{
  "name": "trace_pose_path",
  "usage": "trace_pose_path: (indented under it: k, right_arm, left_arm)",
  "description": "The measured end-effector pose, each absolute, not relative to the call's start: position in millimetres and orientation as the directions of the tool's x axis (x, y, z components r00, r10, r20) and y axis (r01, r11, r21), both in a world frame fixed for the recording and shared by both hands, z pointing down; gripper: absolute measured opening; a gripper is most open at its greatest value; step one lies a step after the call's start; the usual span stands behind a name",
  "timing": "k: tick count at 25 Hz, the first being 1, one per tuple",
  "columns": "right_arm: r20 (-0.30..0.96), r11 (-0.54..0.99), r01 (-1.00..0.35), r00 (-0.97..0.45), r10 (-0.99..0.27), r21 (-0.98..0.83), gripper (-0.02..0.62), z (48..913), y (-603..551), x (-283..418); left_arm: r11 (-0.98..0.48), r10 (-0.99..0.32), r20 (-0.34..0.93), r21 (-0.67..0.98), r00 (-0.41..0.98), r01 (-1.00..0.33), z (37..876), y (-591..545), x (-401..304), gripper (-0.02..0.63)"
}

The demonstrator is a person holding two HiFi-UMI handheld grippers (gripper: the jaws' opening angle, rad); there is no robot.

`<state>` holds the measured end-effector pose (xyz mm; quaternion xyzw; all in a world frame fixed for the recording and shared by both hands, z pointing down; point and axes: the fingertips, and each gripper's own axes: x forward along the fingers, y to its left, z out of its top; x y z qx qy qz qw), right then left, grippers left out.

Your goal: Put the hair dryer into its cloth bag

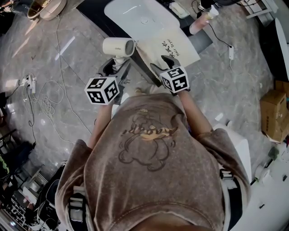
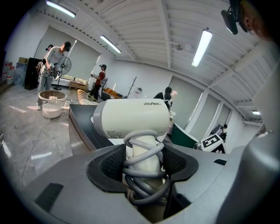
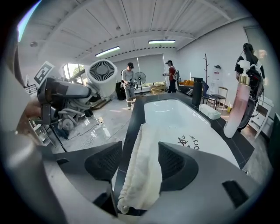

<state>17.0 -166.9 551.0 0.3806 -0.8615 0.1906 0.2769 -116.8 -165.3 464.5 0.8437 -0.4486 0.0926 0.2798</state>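
The left gripper (image 1: 118, 67) has its fingers (image 2: 107, 164) clenched on the handle of the dryer (image 1: 118, 47), which stands upright in them with its body on top. A grey cord (image 2: 142, 175) is wound round the handle (several loops, right where the pads press). The dryer is in the air at the edge of the dark tabletop (image 1: 92, 11), just beside the bag (image 1: 174, 47) and outside it. Its grilled end faces the bag.

The bag, pale cloth with dark lettering, lies flat on the tabletop, partly over a white basin (image 1: 135, 18). Its gathered edge is toward the person.

The right gripper (image 1: 165, 63) points down at that edge. Its fingers (image 3: 103, 162) are released and stand wide, with the gathered cloth between them. The left pad is clear of the cloth; the right pad is just beside it, not pinching.

A pink bottle (image 1: 198, 25) stands beyond the bag.
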Motion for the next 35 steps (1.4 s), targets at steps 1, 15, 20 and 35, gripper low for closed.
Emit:
trace_pose_path:
  k: [1,15,20,35]
  right_arm:
    - [0.633,0.641,-0.759,-0.552,-0.543,-0.113,0.243,556.0,-166.8,17.0]
    - [0.724,0.645,-0.76,-0.489,-0.486,-0.081,0.142,588.2,-165.8,20.0]
    - [0.727,0.636,-0.765,-0.491,-0.48,-0.098,0.117,591.2,-165.8,20.2]
    - [0.708,0.606,-0.787,-0.491,-0.507,-0.112,0.044,575.8,-172.2,28.9]
  left_arm:
    - [-0.441,-0.704,0.409,0.388,0.58,-0.809,465.1,-164.9,-116.9,0.257]
    - [-0.432,-0.699,0.424,0.392,0.577,-0.812,470.4,-157.5,-121.2,0.256]
    - [-0.433,-0.695,0.424,0.398,0.58,-0.809,472.8,-155.8,-119.6,0.256]
    - [-0.448,-0.676,0.428,0.409,0.6,-0.795,475.6,-149.3,-116.4,0.257]
